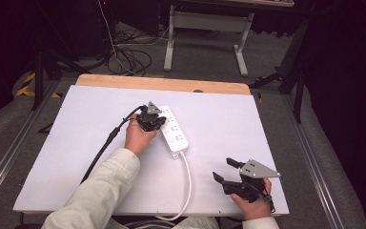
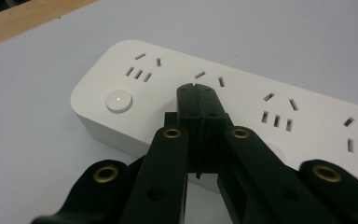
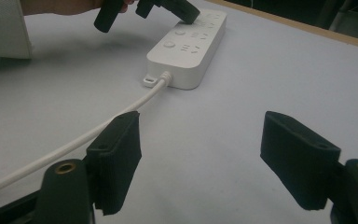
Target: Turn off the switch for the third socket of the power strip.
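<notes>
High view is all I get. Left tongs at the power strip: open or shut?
Observer: Shut. In the left gripper view the left tongs have both jaws pressed together, with nothing between them.
Operator: Where are the tips?
Observer: Over the top of the power strip, between two sockets. The round button is off to one side, not under them.
Operator: Right tongs?
Observer: The right tongs are open and empty. The white cable runs past one jaw, outside the gap.

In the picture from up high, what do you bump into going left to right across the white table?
Black cable → left gripper → white power strip → right gripper, its fingers open, near the table's right corner.
</notes>
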A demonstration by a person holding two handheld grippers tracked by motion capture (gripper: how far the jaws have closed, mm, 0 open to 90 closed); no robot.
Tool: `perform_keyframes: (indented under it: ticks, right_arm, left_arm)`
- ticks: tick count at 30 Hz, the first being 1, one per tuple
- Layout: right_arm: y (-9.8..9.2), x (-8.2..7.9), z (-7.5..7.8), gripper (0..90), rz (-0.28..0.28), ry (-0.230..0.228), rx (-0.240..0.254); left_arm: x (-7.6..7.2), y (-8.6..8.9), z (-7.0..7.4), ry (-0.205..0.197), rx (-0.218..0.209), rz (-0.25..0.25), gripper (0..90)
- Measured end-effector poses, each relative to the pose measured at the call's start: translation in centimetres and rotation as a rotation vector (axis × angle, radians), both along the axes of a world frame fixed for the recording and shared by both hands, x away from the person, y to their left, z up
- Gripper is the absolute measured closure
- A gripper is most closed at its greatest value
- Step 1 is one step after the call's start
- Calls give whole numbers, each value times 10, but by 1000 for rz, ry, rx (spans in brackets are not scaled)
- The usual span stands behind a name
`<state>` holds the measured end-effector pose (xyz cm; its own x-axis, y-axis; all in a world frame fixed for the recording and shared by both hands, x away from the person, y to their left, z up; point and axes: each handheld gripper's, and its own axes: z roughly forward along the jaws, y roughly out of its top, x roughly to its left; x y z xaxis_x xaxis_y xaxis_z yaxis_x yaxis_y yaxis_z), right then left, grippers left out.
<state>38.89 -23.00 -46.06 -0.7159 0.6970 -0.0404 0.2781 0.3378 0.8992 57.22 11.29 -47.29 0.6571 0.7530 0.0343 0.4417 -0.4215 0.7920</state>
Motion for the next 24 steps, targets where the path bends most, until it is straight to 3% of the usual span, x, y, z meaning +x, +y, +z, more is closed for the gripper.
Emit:
perform_keyframes:
  ticks: [3, 4, 10, 14, 20, 24]
  right_arm:
    - [-2, 0, 0, 288, -2, 1, 5]
    - [-2, 0, 0, 288, -2, 0, 6]
    - [-1, 1, 0, 288, -5, 1, 2]
    - [-1, 0, 0, 288, -6, 0, 5]
    - [-1, 1, 0, 288, -6, -1, 1]
    - [0, 1, 0, 288, -8, 1, 2]
  left_arm:
    - [0, 2, -1, -28, 4, -22, 900]
    - [-1, 4, -1, -30, -33, -34, 900]
    - [-4, 11, 8, 15, -60, -29, 900]
    - [-8, 14, 18, 7, -78, -37, 900]
    - [-15, 18, 29, -6, -66, -37, 900]
    - [-20, 18, 38, 8, -101, -42, 862]
